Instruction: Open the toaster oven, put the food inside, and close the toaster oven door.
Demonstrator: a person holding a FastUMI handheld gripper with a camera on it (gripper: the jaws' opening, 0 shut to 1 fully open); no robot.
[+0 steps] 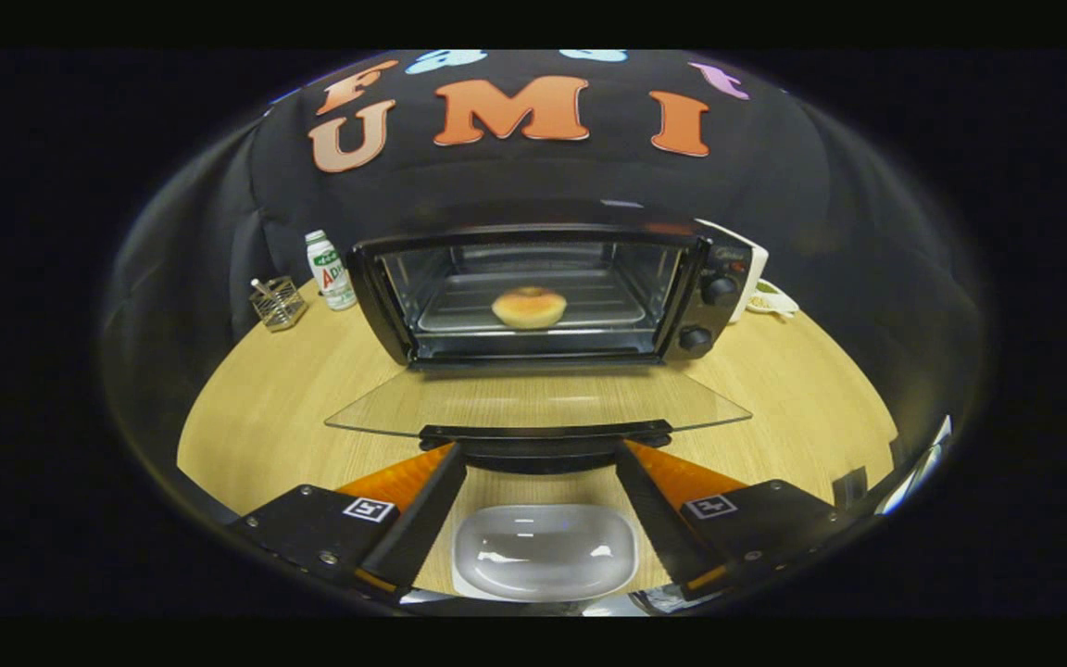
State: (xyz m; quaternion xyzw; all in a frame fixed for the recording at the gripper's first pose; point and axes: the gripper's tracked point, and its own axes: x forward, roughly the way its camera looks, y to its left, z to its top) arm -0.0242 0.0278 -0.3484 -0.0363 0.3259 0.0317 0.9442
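Observation:
The black toaster oven (533, 239) stands at the back of the wooden table with its glass door (533, 398) folded down flat toward me. A round golden bun (529, 307) lies on the rack inside. My gripper (541, 454) is open, and its fingertips (445, 456) reach just under the door's black handle (543, 434) at the front edge, one on each side of its middle. Nothing is held between the fingers. An empty white plate (545, 551) sits on the table below and between them.
Left of the oven stand a white bottle with a green cap (330, 270) and a small wire basket (277, 303). Two knobs (717, 290) are on the oven's right panel, and a white object (774, 298) lies behind it. Bare tabletop (265, 417) stretches on both sides of the door.

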